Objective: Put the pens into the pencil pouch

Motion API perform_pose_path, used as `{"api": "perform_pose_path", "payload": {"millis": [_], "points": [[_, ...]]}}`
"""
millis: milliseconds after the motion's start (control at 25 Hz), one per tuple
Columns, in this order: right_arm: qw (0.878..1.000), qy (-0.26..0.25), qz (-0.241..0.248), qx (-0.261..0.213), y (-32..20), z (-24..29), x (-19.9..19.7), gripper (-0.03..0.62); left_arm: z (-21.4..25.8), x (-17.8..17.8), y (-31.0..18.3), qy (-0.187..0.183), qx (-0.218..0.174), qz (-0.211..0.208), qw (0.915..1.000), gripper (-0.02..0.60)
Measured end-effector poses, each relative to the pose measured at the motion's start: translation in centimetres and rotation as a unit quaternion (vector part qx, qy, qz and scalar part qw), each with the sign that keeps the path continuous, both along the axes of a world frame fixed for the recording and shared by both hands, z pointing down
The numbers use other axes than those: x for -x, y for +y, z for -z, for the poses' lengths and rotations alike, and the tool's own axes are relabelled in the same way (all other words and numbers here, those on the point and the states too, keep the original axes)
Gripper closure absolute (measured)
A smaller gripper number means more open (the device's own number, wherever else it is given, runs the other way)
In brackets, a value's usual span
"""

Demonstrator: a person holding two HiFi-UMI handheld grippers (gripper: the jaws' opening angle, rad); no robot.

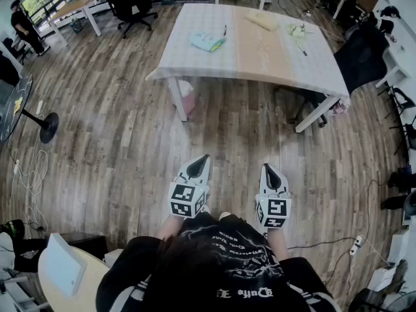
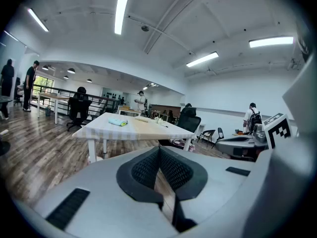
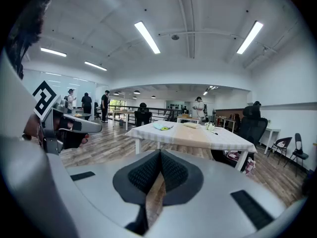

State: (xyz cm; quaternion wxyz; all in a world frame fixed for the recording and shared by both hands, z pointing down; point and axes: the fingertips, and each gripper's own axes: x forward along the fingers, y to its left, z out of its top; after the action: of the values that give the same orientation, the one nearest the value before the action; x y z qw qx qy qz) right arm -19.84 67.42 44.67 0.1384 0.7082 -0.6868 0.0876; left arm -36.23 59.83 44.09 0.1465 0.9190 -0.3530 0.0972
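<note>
holding the left gripper (image 1: pixel 204 156) and the right gripper (image 1: pixel 267 168) side by side at the lower centre of the head view, over bare floor (image 1: pixel 117 142): why there?

— i'd call it a carry pose. the person stands well apart from the table (image 1: pixel 195 62) at the top centre, so nothing is in reach yet.

and the jaws?

— both pairs are clenched tip to tip with nothing between them. each gripper view shows only a sliver of floor behind the pads. closed and empty suits an approach, i think.

where is the pouch?

— the pale blue pencil pouch (image 1: pixel 207 41) lies flat on the table's left half. a dark pen (image 1: pixel 225 30) lies just beside its upper right edge. a second pen (image 1: pixel 303 48) lies well apart on the right half, near a greenish thing (image 1: pixel 296 31) i can't identify.

so no pen is in yet?

— none that i can see. whether the pouch is unzipped is too small to tell. the next move, i judge, calls for getting close to the table and opening one pair of jaws.
</note>
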Motion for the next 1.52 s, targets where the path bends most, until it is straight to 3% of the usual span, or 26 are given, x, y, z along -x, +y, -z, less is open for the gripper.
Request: {"api": "perform_pose_path", "payload": {"millis": [320, 760, 1000, 1280, 1520], "points": [[1.0, 0.002, -0.006, 0.004, -0.4, 0.2, -0.4, 0.588, 0.5, 0.5, -0.8, 0.009, 0.005, 0.007, 0.9999, 0.561], [1.0, -0.006, 0.002, 0.005, -0.8, -1.1, 3.3, 0.585, -0.7, 2.2, -1.3, 0.024, 0.016, -0.025, 0.9993, 0.561], [1.0, -0.014, -0.002, 0.011, -0.4, -2.5, 4.4, 0.585, -2.1, 3.6, -1.7, 0.022, 0.025, -0.021, 0.9992, 0.561], [1.0, -0.012, -0.005, 0.011, -3.4, -3.5, 2.5, 0.585, -4.4, 4.5, -5.1, 0.039, 0.063, 0.029, 0.9969, 0.561], [1.0, -0.02, -0.001, 0.014, -8.3, -4.3, -0.9, 0.585, -4.9, 2.9, -8.9, 0.028, 0.075, 0.039, 0.996, 0.561]]}}
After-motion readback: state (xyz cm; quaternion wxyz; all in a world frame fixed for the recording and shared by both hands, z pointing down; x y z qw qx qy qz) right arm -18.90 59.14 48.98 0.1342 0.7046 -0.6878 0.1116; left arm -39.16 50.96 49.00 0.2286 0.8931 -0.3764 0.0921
